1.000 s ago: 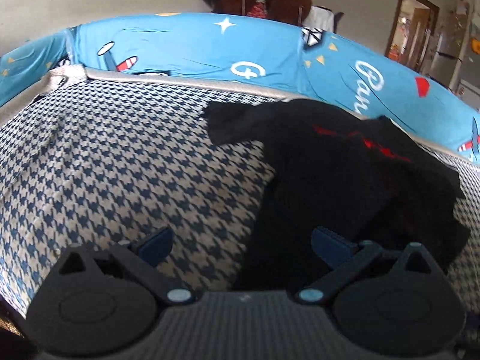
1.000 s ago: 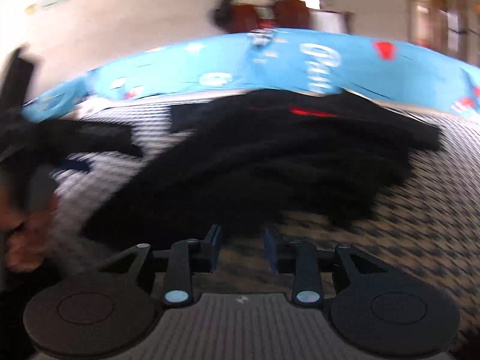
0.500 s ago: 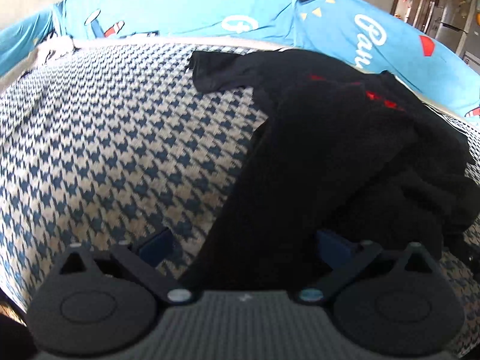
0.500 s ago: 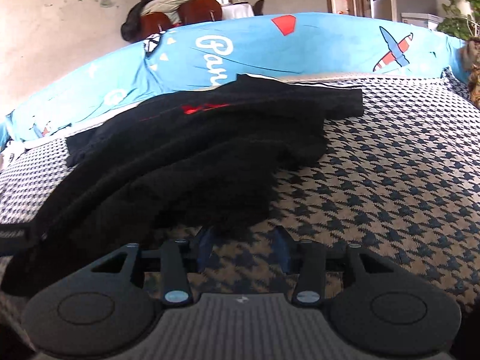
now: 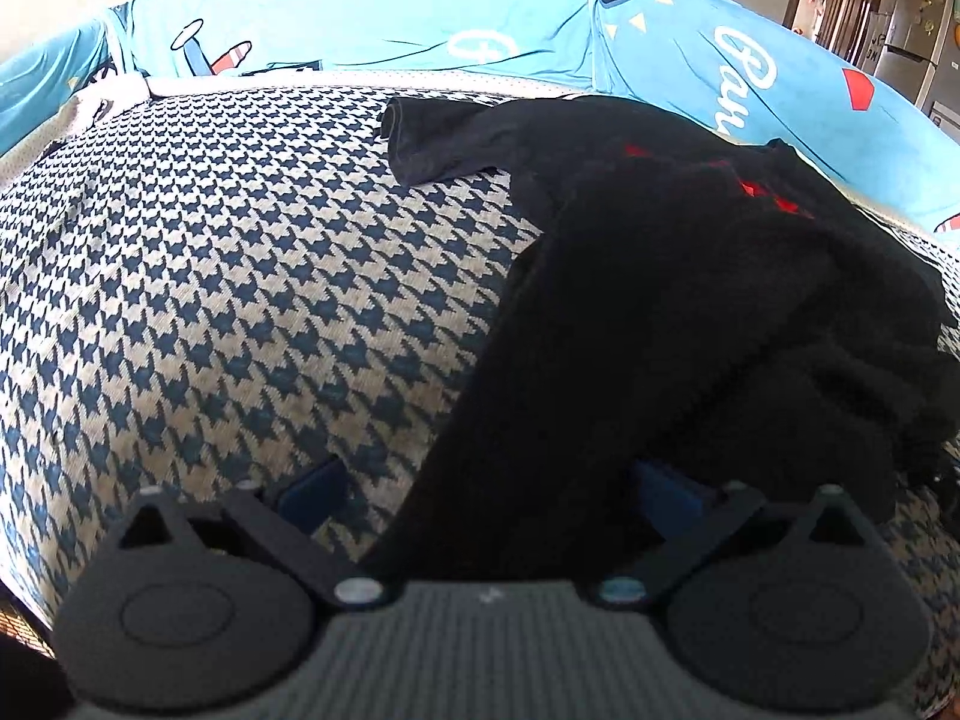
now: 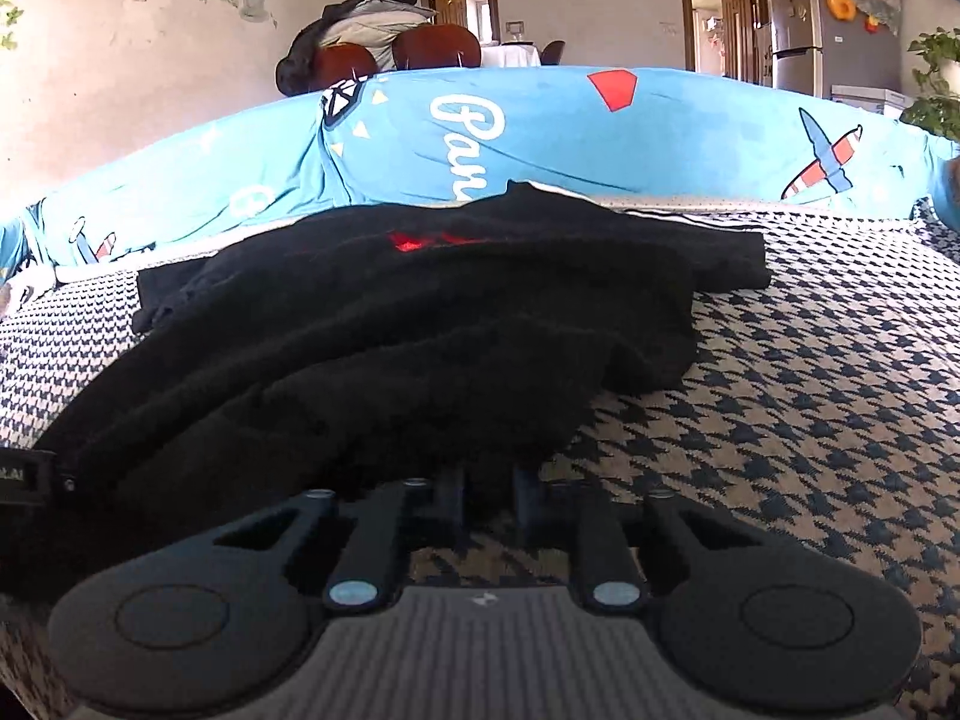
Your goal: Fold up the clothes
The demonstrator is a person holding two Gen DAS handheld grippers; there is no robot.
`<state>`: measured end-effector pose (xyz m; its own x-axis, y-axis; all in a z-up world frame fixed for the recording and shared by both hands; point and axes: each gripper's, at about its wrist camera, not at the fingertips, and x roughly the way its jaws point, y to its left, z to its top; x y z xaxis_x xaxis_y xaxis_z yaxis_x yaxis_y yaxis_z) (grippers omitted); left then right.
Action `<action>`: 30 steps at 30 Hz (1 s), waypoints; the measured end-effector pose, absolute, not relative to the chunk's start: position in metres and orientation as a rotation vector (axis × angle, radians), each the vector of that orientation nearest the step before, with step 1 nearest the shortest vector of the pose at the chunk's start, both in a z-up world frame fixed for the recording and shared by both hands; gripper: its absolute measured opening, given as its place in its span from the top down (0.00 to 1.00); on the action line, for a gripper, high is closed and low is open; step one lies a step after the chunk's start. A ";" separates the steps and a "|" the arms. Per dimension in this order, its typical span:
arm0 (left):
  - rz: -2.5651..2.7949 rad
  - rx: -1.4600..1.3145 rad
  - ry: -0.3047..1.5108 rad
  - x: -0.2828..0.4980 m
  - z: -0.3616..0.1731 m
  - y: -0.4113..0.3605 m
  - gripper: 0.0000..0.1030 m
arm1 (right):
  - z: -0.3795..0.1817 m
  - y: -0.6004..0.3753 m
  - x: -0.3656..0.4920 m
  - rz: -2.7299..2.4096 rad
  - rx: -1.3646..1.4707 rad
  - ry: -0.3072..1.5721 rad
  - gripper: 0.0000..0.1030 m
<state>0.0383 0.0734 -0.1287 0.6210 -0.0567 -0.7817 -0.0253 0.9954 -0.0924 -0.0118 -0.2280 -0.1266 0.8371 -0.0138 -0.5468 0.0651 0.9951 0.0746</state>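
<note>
The black red-printed fabric garment (image 5: 690, 300) lies rumpled, unfolded, on the houndstooth-covered sofa seat (image 5: 240, 270). Left tongs (image 5: 492, 492) gape around its 6 o'clock hem; right tongs (image 6: 487, 495) nearly closed at that edge, grip uncertain. Folding remains.

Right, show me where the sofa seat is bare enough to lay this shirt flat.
Bare seat lies left of the black shirt, up to the blue backrest. Another patch lies right of it. The middle is crowded with bunched cloth.

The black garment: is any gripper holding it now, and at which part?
The left gripper is open, its fingers on either side of the black garment's near edge. The right gripper looks nearly closed at the near hem; whether it grips cannot be told.
</note>
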 end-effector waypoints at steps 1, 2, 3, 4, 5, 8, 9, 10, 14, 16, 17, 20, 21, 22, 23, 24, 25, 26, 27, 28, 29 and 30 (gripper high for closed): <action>-0.018 -0.100 0.901 0.038 -0.129 0.074 0.00 | -0.126 -0.228 -0.013 -0.039 0.091 0.572 0.87; -0.018 -0.103 0.900 0.038 -0.128 0.074 0.00 | -0.124 -0.228 -0.014 -0.038 0.090 0.566 0.88; -0.018 -0.104 0.899 0.038 -0.128 0.074 0.00 | -0.120 -0.229 -0.017 -0.042 0.090 0.557 0.88; -0.018 -0.106 0.899 0.038 -0.128 0.074 0.00 | -0.116 -0.229 -0.020 -0.047 0.089 0.548 0.88; -0.018 -0.109 0.898 0.038 -0.128 0.074 0.00 | -0.112 -0.231 -0.024 -0.055 0.091 0.537 0.88; -0.019 -0.124 0.895 0.037 -0.126 0.077 0.00 | -0.098 -0.236 -0.036 -0.074 0.102 0.506 0.89; -0.019 -0.130 0.894 0.037 -0.126 0.078 0.00 | -0.093 -0.238 -0.041 -0.079 0.104 0.494 0.89; -0.018 -0.134 0.893 0.037 -0.126 0.079 0.00 | -0.088 -0.240 -0.045 -0.083 0.106 0.480 0.89; -0.015 -0.150 0.889 0.035 -0.124 0.082 0.00 | -0.066 -0.249 -0.064 -0.093 0.110 0.424 0.89; -0.014 -0.155 0.886 0.034 -0.122 0.083 0.00 | -0.056 -0.253 -0.074 -0.102 0.107 0.397 0.89; -0.013 -0.159 0.884 0.033 -0.122 0.084 0.00 | -0.051 -0.256 -0.078 -0.107 0.107 0.384 0.89; -0.015 -0.175 0.879 0.030 -0.119 0.087 0.00 | -0.038 -0.264 -0.093 -0.137 0.114 0.354 0.89; -0.015 -0.177 0.878 0.029 -0.119 0.087 0.00 | -0.034 -0.266 -0.098 -0.149 0.116 0.348 0.89; -0.014 -0.181 0.877 0.028 -0.118 0.088 0.00 | -0.031 -0.269 -0.103 -0.160 0.118 0.345 0.90; -0.013 -0.185 0.876 0.027 -0.118 0.089 0.00 | -0.030 -0.271 -0.108 -0.168 0.121 0.353 0.90; -0.013 -0.193 0.875 0.025 -0.117 0.091 0.00 | -0.029 -0.272 -0.112 -0.175 0.123 0.360 0.91; -0.013 -0.201 0.873 0.024 -0.116 0.092 0.00 | -0.029 -0.274 -0.117 -0.185 0.118 0.366 0.92; -0.013 -0.209 0.870 0.022 -0.115 0.094 0.00 | -0.030 -0.278 -0.120 -0.207 0.115 0.370 0.94; -0.014 -0.214 0.868 0.020 -0.115 0.095 0.00 | -0.031 -0.281 -0.124 -0.230 0.111 0.375 0.94; -0.017 -0.218 0.867 0.019 -0.114 0.096 0.00 | -0.032 -0.285 -0.127 -0.252 0.108 0.379 0.95; -0.019 -0.221 0.866 0.017 -0.114 0.097 0.00 | -0.032 -0.289 -0.130 -0.275 0.104 0.384 0.95; -0.022 -0.223 0.865 0.016 -0.114 0.097 0.00 | -0.033 -0.292 -0.134 -0.297 0.100 0.388 0.95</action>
<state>0.0157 0.0969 -0.1136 0.6496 -0.1095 -0.7523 -0.0713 0.9764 -0.2036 -0.1338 -0.2923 -0.0333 0.8829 -0.2660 -0.3869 0.3042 0.9518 0.0398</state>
